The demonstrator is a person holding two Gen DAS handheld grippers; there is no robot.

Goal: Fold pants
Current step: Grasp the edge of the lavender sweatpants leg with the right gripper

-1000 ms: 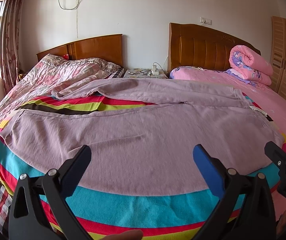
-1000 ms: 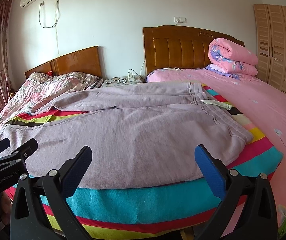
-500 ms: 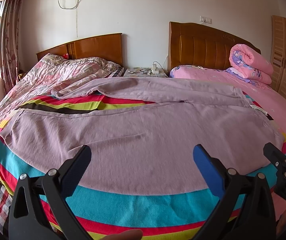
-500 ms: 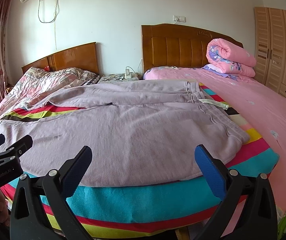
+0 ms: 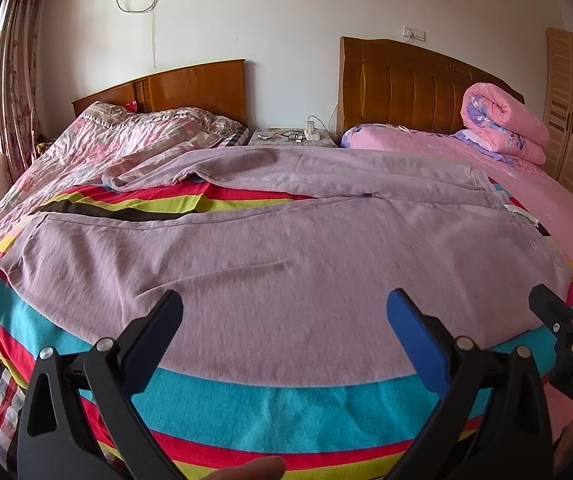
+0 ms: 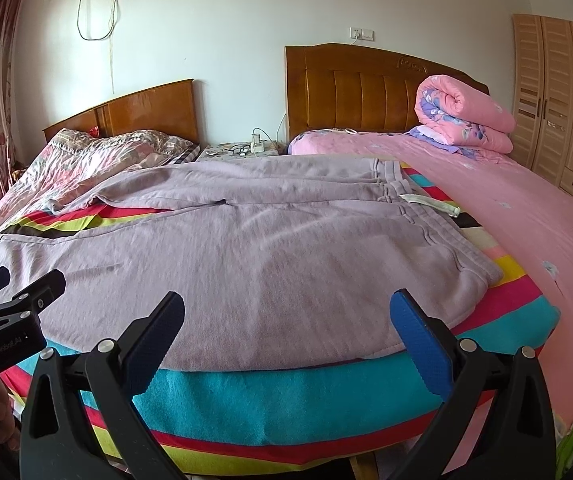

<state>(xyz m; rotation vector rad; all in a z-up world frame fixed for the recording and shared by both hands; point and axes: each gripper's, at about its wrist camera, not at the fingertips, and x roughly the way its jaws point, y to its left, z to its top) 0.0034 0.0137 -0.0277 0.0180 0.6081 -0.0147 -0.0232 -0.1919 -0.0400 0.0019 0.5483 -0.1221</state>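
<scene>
Both grippers are parked at the near edge of the bed, jaws spread wide with nothing between them. The left gripper (image 5: 284,322) hovers over the near hem of the pants (image 5: 270,264), and the right gripper (image 6: 286,322) sits just beside it, aimed more toward the waistband end.

The pants are lavender sweats laid flat across the striped blanket (image 5: 286,404), legs running to the left edge, waistband (image 6: 418,220) and its white drawstring (image 6: 430,204) toward the right. The far leg is bunched up a bit near the far left.

Honestly not much has changed over the last second. Both cameras drifted a touch closer and lower toward the near edge, the right one more noticeably, and the jaws are as wide as they were. The fabric hasn't budged at all, so my read is the fold hasn't started and this is just the lineup before a first grab.

Further back: a nightstand (image 6: 242,150) with chargers between two headboards, and a rolled pink quilt (image 6: 462,120) at the far right corner.
</scene>
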